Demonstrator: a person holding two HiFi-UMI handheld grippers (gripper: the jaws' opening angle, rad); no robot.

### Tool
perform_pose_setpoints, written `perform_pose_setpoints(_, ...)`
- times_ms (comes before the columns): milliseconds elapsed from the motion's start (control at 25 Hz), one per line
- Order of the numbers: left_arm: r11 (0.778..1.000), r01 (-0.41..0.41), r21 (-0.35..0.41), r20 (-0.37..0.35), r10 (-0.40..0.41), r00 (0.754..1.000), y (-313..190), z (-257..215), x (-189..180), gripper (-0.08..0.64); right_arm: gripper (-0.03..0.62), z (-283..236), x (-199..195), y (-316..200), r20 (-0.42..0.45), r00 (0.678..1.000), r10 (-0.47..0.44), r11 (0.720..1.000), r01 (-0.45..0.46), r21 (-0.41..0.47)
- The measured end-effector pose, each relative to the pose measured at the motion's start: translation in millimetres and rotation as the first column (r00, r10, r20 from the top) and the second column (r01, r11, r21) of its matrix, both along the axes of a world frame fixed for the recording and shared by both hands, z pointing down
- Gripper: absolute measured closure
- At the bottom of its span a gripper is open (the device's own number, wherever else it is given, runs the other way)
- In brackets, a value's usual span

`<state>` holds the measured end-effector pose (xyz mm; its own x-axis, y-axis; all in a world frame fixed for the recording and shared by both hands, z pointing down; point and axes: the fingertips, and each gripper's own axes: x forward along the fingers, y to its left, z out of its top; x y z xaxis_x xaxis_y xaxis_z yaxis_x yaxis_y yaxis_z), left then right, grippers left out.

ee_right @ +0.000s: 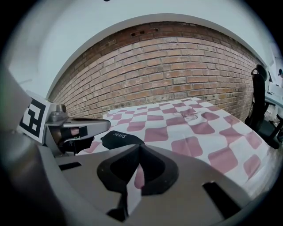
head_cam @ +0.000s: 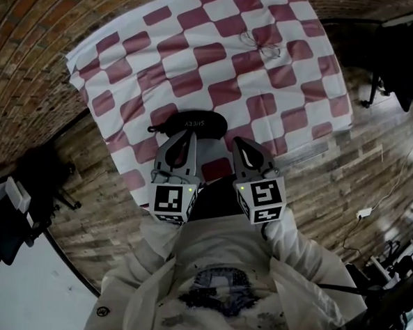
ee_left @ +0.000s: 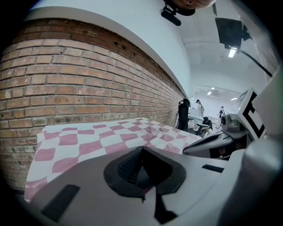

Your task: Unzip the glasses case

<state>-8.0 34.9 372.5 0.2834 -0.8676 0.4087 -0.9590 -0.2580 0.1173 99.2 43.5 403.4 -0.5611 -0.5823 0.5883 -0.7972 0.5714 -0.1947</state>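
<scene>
Matt black case (head_cam: 194, 123), checkered cloth (head_cam: 219, 71)

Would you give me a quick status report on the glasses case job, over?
Left gripper and right gripper shut, empty. Glasses case flat on checkered cloth just ahead, not gripped. Glasses lie farther back; nothing blocking.

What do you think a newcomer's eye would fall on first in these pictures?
A red-and-white checked cloth covers the table beside a brick wall. A black case lies near the cloth's close edge, and glasses lie at its far end. The left gripper and right gripper hover side by side next to the case, jaws shut and empty.
</scene>
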Motion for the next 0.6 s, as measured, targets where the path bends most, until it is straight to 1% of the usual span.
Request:
perform_pose_setpoints(200,1.000,0.008,-0.006,-0.003,-0.008,1.000,-5.2,9.3,0.3,0.551,0.586,13.6,-4.8,-1.5,-0.023,1.000,-0.017,1.000,0.017,-0.014)
perform_pose_setpoints(320,1.000,0.008,-0.001,-0.015,-0.008,1.000,-8.7,11.8,1.3,0.551,0.586,17.5,-11.2,-1.8,-0.018,1.000,-0.023,0.999,0.023,-0.026)
perform_pose_setpoints(600,0.998,-0.024,0.058,-0.004,0.024,1.000,-17.4,11.5,6.5,0.551,0.586,29.8,-17.8,1.5,-0.027,0.999,-0.026,0.999,0.024,-0.046)
